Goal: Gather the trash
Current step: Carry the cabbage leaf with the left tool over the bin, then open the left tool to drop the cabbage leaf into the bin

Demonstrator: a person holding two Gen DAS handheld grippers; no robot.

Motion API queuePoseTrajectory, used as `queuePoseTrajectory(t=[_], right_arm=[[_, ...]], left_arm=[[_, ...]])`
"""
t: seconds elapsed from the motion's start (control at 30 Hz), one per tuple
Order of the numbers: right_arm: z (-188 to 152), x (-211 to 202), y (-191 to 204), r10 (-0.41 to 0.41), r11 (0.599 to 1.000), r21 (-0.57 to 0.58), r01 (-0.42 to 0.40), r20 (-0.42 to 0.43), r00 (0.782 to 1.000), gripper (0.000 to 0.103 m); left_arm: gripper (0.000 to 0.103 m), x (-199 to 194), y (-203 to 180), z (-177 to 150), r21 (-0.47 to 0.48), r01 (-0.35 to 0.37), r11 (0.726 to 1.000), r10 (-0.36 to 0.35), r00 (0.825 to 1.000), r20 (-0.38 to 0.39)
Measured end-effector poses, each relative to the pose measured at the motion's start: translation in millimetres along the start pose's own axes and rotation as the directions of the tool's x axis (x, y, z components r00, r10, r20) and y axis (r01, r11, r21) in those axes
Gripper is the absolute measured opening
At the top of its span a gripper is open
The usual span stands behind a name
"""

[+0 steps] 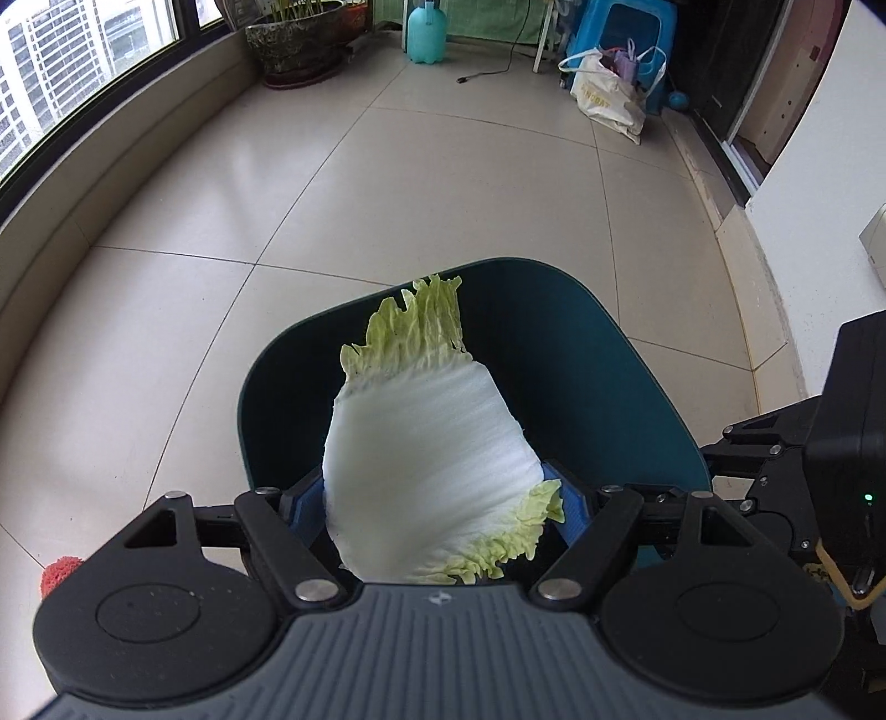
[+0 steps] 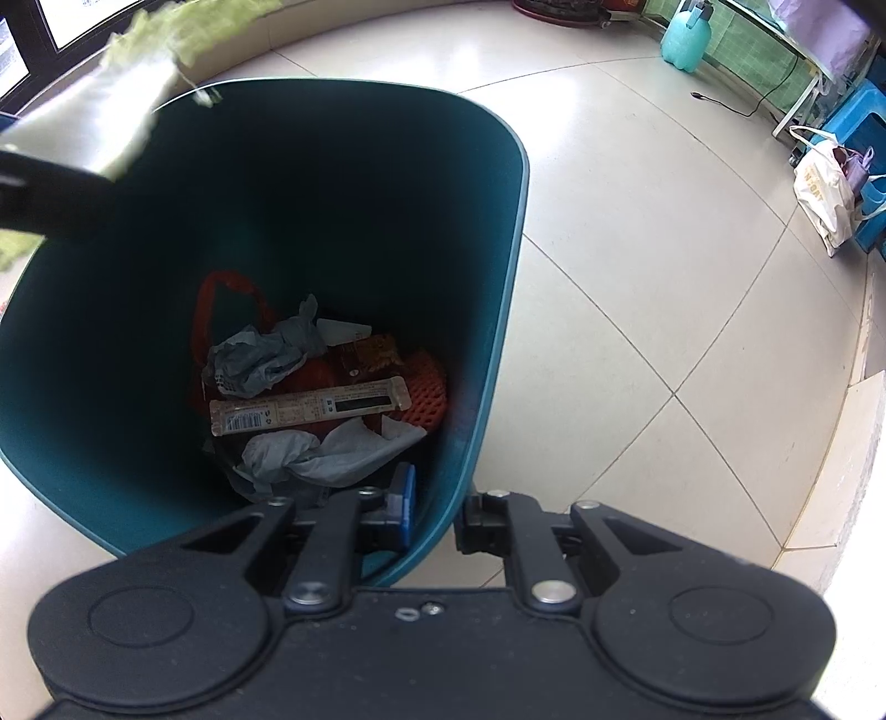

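My left gripper point(image 1: 443, 498) is shut on a cabbage leaf point(image 1: 426, 465), white with frilly green edges, and holds it over the open mouth of a dark teal trash bin point(image 1: 620, 387). In the right wrist view the leaf point(image 2: 105, 105) shows blurred at the top left above the bin point(image 2: 498, 277). My right gripper point(image 2: 437, 515) is shut on the bin's near rim, one blue-padded finger point(image 2: 404, 504) inside and the other outside. The bin holds crumpled tissues point(image 2: 266, 354), a long wrapper point(image 2: 310, 410) and orange net packaging point(image 2: 426, 393).
Beige tiled floor point(image 1: 387, 183) all around. A large plant pot point(image 1: 299, 44), a teal spray bottle point(image 1: 426, 33), a blue stool point(image 1: 626, 33) and a white tote bag point(image 1: 609, 94) stand at the far end. A red scrap point(image 1: 58, 573) lies at lower left. Window ledge on the left.
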State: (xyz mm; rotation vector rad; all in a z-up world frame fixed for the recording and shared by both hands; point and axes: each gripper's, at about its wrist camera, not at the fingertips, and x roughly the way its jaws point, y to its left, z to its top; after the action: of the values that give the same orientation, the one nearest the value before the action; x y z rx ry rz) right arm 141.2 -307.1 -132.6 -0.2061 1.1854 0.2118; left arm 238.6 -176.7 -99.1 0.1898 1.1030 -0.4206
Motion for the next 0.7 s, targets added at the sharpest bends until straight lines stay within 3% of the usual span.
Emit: queuePoseTrajectory(t=[0.27, 0.5, 0.7], right_arm=[[0.0, -1.3, -1.6, 0.008, 1.000, 0.001, -0.008, 0.003, 1.000, 0.013], [0.4, -3.0, -4.1, 0.017, 1.000, 0.008, -0.018, 0.007, 1.000, 0.013], [0.4, -4.1, -6.0, 0.024, 1.000, 0.011, -0.024, 0.009, 1.000, 0.014]], left_arm=[[0.078, 76.8, -20.2, 16.4, 0.063, 0.001, 0.998, 0.008, 0.990, -0.142], [0.078, 126.9, -30.4, 21.3, 0.105, 0.003, 0.994, 0.024, 0.968, -0.250], [0.079, 170.8, -39.0, 12.9, 0.135, -0.048, 0.990, 0.097, 0.921, -0.378]])
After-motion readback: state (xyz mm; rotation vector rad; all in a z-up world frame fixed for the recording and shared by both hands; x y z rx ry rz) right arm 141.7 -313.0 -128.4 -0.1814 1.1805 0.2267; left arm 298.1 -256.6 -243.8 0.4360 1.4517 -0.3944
